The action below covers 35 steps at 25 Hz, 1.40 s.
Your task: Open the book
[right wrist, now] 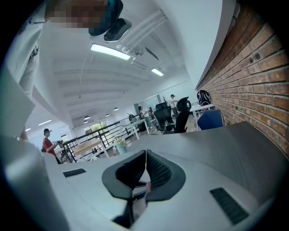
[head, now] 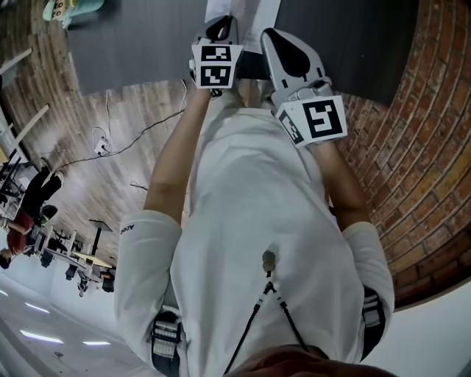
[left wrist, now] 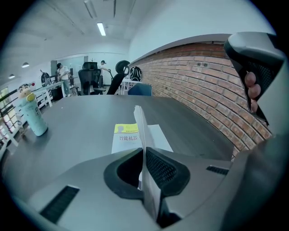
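Observation:
A white book (left wrist: 131, 137) lies on the grey table (left wrist: 81, 131), and its upward face has a yellow patch and dark print. My left gripper (left wrist: 143, 155) is shut on the book's cover (left wrist: 139, 119), which stands up edge-on between the pads. In the head view the left gripper (head: 215, 33) and right gripper (head: 288, 53) are side by side at the table's near edge, by the book (head: 243, 9). In its own view the right gripper (right wrist: 145, 164) has its jaws together, with nothing I can make out between them. It points over the table, away from the book.
A teal bottle (left wrist: 32, 115) stands on the table's far left. A brick wall (left wrist: 203, 85) runs along the table's right side. Office chairs (left wrist: 90, 79) and people stand beyond the far end. Cables (head: 110, 143) trail on the wooden floor to my left.

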Each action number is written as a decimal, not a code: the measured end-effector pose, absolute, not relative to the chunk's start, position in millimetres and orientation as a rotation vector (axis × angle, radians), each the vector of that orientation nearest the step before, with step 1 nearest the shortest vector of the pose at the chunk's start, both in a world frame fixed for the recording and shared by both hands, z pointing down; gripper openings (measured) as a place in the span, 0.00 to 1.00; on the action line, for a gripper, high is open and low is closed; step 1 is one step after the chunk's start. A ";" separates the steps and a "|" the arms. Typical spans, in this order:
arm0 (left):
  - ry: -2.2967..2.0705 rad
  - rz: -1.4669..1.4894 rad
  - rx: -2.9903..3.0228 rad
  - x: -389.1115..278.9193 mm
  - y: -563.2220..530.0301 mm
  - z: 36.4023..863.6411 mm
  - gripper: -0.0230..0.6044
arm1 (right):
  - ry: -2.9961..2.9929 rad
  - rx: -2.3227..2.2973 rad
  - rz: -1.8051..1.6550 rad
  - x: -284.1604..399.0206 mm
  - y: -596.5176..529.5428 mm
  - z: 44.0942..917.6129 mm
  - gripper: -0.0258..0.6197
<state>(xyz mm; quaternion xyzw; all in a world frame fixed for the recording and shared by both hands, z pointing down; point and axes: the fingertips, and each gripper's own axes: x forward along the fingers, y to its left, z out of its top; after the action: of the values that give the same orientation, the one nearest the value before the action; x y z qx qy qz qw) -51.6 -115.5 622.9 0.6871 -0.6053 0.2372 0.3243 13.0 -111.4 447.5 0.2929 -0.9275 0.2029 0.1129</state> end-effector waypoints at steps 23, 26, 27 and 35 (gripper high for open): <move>-1.500 0.592 1.856 -123.4 -107.7 632.1 0.10 | -2.676 0.958 0.564 -56.2 -106.2 446.8 0.09; -1.492 0.586 1.849 -131.4 -106.0 633.9 0.10 | -2.666 0.975 0.558 -59.5 -107.1 447.2 0.09; -1.490 0.585 1.848 -134.0 -105.6 634.8 0.10 | -2.662 0.981 0.556 -60.5 -107.6 447.6 0.09; -1.501 0.579 1.837 -157.5 -104.1 638.7 0.10 | -2.648 1.010 0.541 -72.7 -110.4 448.0 0.09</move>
<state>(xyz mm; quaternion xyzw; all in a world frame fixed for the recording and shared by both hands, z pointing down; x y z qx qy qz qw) -157.5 -104.1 638.7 0.7067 -0.5775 0.2228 0.3427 -72.7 -110.4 448.0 0.3473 -0.9102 0.1859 0.1279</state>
